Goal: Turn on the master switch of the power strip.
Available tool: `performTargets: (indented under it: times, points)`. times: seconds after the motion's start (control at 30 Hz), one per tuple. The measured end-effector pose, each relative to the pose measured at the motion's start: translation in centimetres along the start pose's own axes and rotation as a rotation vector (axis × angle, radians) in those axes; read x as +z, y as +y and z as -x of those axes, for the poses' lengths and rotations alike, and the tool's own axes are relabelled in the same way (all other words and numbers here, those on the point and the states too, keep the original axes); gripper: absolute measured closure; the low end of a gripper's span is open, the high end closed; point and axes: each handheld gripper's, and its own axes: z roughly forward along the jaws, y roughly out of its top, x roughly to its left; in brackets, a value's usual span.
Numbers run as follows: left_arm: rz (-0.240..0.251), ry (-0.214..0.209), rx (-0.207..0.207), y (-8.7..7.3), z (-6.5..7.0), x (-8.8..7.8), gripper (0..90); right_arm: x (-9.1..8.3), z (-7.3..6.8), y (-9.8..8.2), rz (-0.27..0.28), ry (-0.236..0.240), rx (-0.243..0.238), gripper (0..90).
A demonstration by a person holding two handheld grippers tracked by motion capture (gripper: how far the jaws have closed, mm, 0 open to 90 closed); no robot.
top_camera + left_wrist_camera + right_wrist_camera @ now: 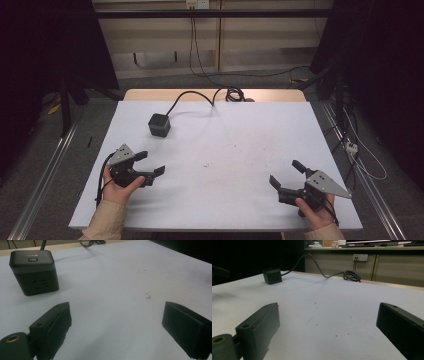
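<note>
Both grippers (150, 163) (285, 174) low, jaws apart.

The socket cube (159, 124) is black, its top a slightly greyer black, and its cable (200, 95) is black too. The desk (250, 145) is plain white with faint, perhaps reddish, specks. Both tongs are black, left (150, 163) and right (285, 173), each carrying a grey plate.

Open white table (235, 165) is lying between both grippers. A black cube socket (159, 124) is standing beyond the left gripper (150, 163), its cable (200, 95) trailing off the far edge.
</note>
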Motion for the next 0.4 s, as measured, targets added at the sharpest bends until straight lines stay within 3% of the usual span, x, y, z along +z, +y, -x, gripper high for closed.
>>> performTargets:
  times: [0.4]
  points:
    - [-0.022,0.008,0.014,-0.64,0.12,-0.19,8.5,-0.12,0.05,-0.03,-0.002,-0.005,0.006,4.2]
